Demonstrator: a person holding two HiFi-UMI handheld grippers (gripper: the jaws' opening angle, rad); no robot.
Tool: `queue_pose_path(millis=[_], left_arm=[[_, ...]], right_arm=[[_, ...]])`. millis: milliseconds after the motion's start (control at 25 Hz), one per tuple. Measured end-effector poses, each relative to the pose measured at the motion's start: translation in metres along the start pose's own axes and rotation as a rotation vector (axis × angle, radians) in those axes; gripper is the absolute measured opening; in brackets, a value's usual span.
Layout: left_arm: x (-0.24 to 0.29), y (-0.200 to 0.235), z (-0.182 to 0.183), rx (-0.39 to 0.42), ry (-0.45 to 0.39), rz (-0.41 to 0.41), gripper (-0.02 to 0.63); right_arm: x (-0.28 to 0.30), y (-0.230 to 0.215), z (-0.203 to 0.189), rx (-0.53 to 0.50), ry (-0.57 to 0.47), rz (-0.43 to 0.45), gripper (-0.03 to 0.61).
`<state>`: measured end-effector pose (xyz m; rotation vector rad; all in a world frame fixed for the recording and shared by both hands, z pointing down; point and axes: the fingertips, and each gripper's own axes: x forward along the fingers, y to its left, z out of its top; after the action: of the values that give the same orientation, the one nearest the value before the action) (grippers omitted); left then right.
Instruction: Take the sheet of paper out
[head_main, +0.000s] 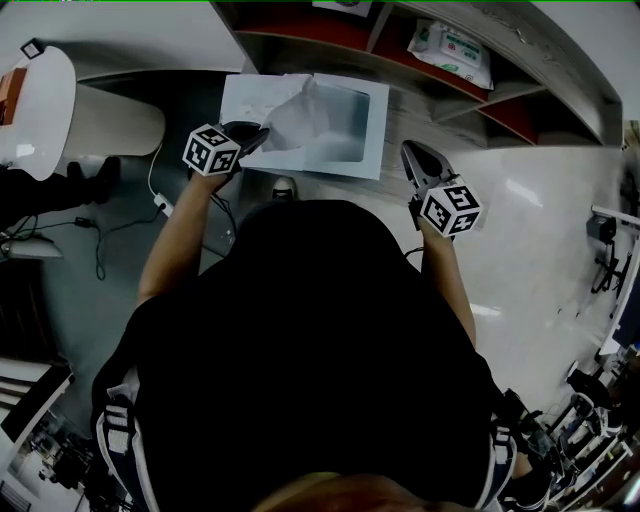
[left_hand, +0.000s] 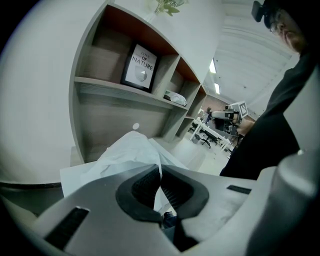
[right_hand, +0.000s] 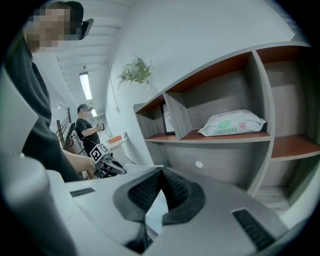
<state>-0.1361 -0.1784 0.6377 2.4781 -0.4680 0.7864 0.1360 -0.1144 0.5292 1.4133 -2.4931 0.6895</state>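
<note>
A thin white sheet of paper (head_main: 296, 116) rises crumpled out of a flat white open box (head_main: 372, 116) that stands in front of the shelves. My left gripper (head_main: 258, 136) is shut on the sheet's near corner and holds it up above the box's left side. In the left gripper view the paper (left_hand: 129, 150) runs from between the closed pads of the left gripper (left_hand: 160, 176) down to the box (left_hand: 72, 175). My right gripper (head_main: 412, 156) hovers to the right of the box, its jaws together with nothing between them. In its own view the right gripper (right_hand: 161, 173) points at the shelves.
Wall shelves (head_main: 520, 95) run behind the box, with a pack of wipes (head_main: 452, 46) in one bay and a framed picture (left_hand: 140, 68) in another. A white round stand (head_main: 42, 100) and floor cables (head_main: 160, 206) lie at left. Another person (right_hand: 86, 125) stands far off.
</note>
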Motion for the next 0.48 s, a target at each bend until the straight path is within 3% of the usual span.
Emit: queue_pose_path(millis=[480], left_arm=[[-0.011,-0.009,0.021,0.049,-0.032,-0.003,0.021]], right_arm=[[0.011,0.003,0.006,-0.013,0.006,0.019,0.012]])
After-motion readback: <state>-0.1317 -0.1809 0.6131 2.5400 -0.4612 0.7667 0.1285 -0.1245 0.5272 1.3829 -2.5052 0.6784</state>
